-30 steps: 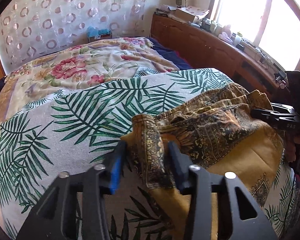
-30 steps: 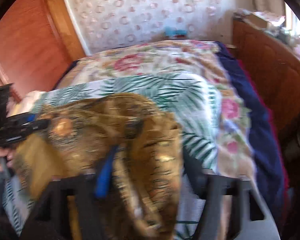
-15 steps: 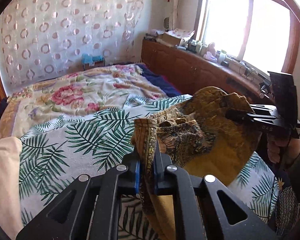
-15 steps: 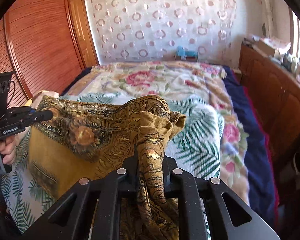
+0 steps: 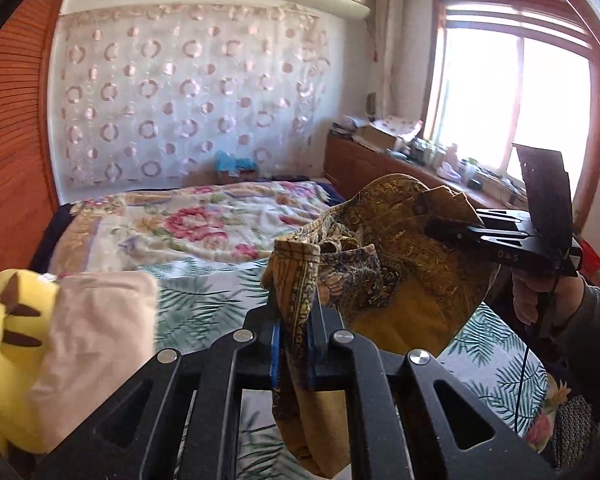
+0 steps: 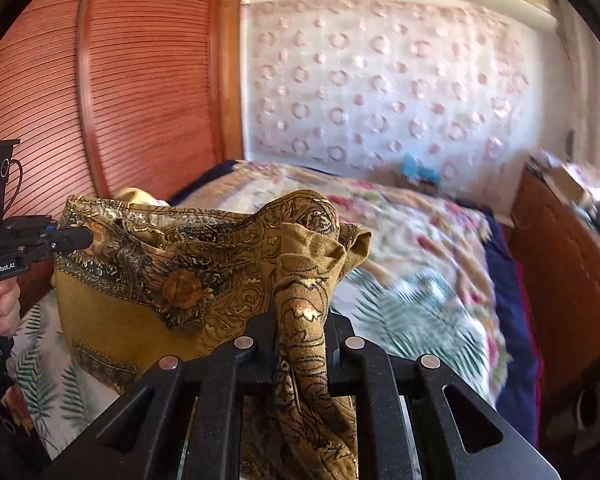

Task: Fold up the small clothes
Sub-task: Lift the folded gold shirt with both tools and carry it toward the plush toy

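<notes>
Bed [image 5: 204,292]: palm-leaf sheet over a floral quilt
Garment [image 5: 404,280]: mustard paisley cloth; hangs in the air above the bed, stretched between both tools
Left hand-held gripper [image 5: 294,344]: clenched on one bunched edge of the garment
Right hand-held gripper [image 6: 302,344]: clenched on the opposite bunched edge
Plush toy [image 5: 8,344]: yellow; beside pink cloth

- Daylight floods in through the window [image 5: 516,104], panes blown out to white; room bright overall.
- Strong fisheye curvature; dark vignette fills the frame corners in both views.
- Left wrist view: yellow plush toy [image 5: 8,344] and pink cloth [image 5: 96,340] at lower left soft, smeared.
- Right wrist view: motion blur across the bedspread [image 6: 412,280] and patterned curtain [image 6: 380,92], worst toward the right edge.
- Patterned mustard garment [image 6: 172,280] fairly sharp, with soft shadows in its folds.
</notes>
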The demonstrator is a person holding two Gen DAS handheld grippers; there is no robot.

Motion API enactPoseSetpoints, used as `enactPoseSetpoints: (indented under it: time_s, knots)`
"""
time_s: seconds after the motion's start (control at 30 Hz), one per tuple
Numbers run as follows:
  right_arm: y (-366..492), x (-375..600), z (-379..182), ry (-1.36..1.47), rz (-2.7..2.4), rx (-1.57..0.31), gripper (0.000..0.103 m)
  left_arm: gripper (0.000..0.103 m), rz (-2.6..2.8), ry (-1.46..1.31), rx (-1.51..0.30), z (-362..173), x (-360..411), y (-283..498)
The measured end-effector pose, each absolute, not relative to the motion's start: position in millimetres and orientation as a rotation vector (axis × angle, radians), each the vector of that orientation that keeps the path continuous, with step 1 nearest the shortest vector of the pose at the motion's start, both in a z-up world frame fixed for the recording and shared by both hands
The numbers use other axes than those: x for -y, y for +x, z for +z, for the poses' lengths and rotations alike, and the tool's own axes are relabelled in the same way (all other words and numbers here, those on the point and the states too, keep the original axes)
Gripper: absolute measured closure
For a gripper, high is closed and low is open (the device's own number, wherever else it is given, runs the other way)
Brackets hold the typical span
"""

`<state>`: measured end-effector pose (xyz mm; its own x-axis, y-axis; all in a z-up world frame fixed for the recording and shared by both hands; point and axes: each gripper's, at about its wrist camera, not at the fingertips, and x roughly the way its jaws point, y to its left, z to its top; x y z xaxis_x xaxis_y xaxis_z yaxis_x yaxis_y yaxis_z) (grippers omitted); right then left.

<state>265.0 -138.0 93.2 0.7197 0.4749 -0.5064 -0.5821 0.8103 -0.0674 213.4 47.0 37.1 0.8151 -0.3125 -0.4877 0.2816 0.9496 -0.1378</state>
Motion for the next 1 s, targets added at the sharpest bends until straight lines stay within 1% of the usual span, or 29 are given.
enactPoseSetpoints:
  time_s: [0.1,0.33,0.57,0.73,1.0]
  knots:
    - [272,106,93,-0.259,0.653,-0.468,0.09,0.093,-0.258,-0.093,-0.507,40,-79,200]
    - [332,28,95,-0.332,0.781,-0.396,0.09,0.093,-0.099,-0.179,-0.448,36,-149,184]
    - [374,-38,89,-0.486,0.874,-0.347,0.09,0.093,0.008,-0.256,-0.466,1,-197,182]
    - [400,-88,72,-0.596,0.933,-0.343,0.09,0.093,0.07,-0.295,-0.507,-30,-219,180]
    - [447,-134,40,-0.662,0.982,-0.391,0.089,0.093,0.146,-0.277,-0.552,-57,-234,180]
